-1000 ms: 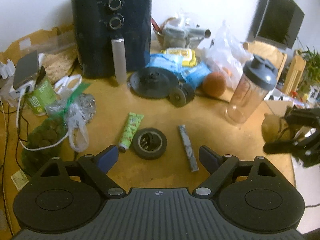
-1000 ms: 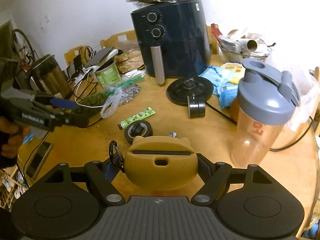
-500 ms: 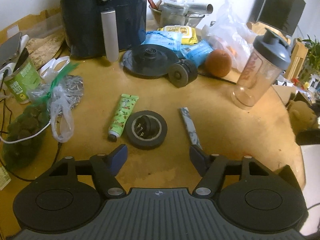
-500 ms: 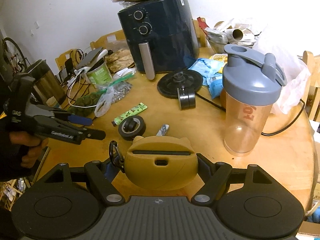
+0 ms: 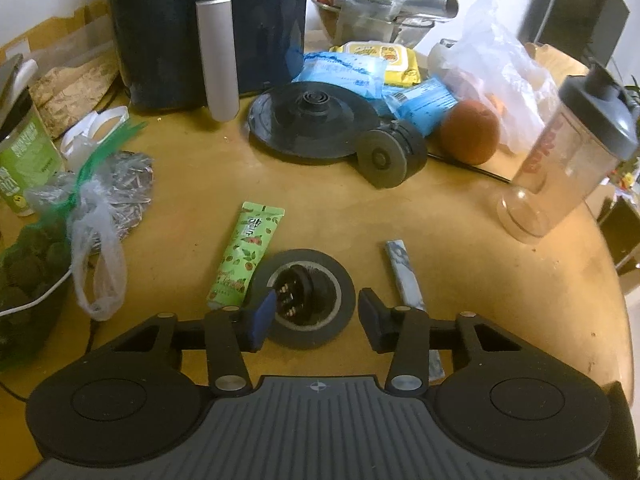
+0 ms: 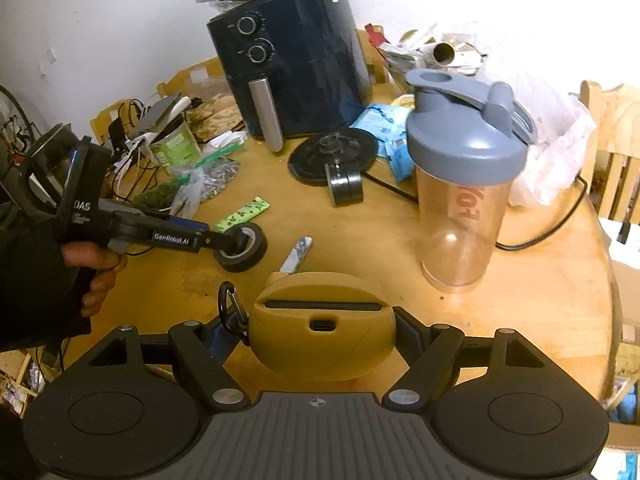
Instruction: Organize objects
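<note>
Since the earlier frame, the left gripper (image 5: pixel 314 318) has been lowered over the black ring-shaped roll of tape (image 5: pixel 305 298), its jaws just closing around it, pads not yet pressing. The roll lies just beside the green printed tube (image 5: pixel 245 261). Being light and stiff, it is probably best gripped across its outer rim. The right gripper (image 6: pixel 323 342) is clamped on a mustard rubbery case (image 6: pixel 324 336).
</note>
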